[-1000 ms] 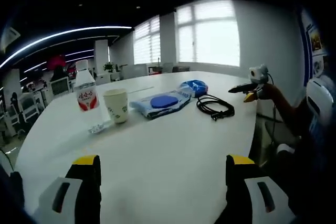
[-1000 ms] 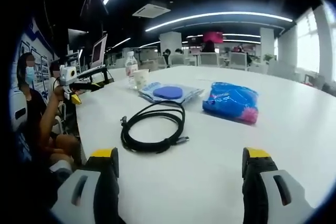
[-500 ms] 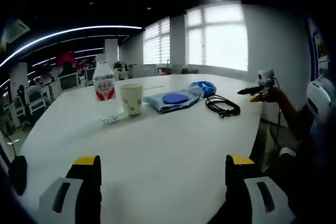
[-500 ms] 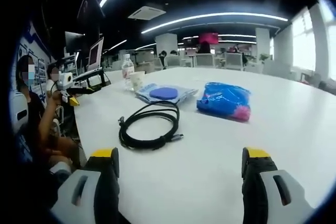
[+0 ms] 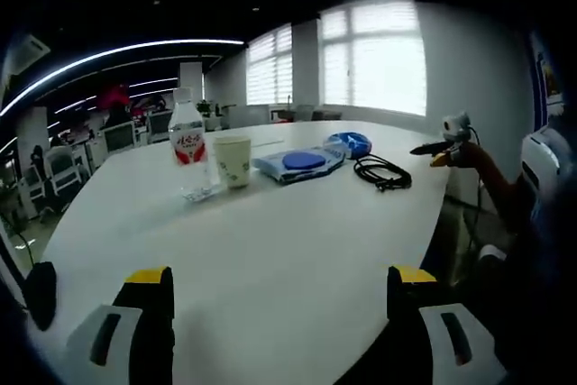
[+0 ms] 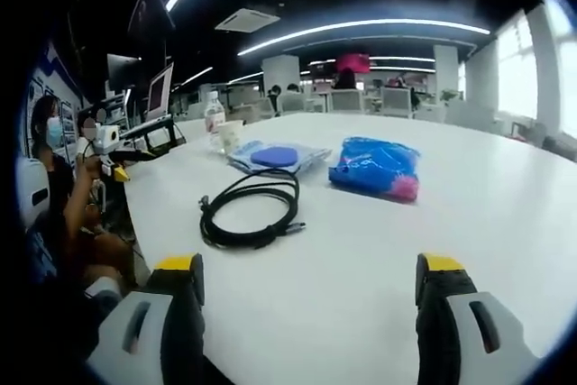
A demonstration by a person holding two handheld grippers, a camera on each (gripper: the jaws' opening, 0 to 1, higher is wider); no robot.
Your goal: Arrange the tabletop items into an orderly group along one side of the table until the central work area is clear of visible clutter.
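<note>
White oval counter (image 5: 297, 250), carrying five items grouped toward one edge. Water bottle (image 5: 187, 147), clear with red label, stood upright; paper cup (image 5: 233, 160) stood just beside it. Flat clear packet with a blue disc (image 5: 302, 162) lay next in line, then a blue plastic bag (image 5: 350, 144) beyond it, and a coiled black cable (image 5: 384, 172) nearest the counter's edge. In the right gripper view the same row read in reverse order: cable (image 6: 251, 209) nearest, blue bag (image 6: 375, 169) to its right with a pink patch at one end, packet (image 6: 275, 158) behind, cup (image 6: 229, 136) and bottle (image 6: 214, 116) farthest. Left tongs (image 5: 281, 317) were spread wide, holding nothing, low over bare counter. Right tongs (image 6: 311, 313) were likewise spread and empty, well short of the cable.
</note>
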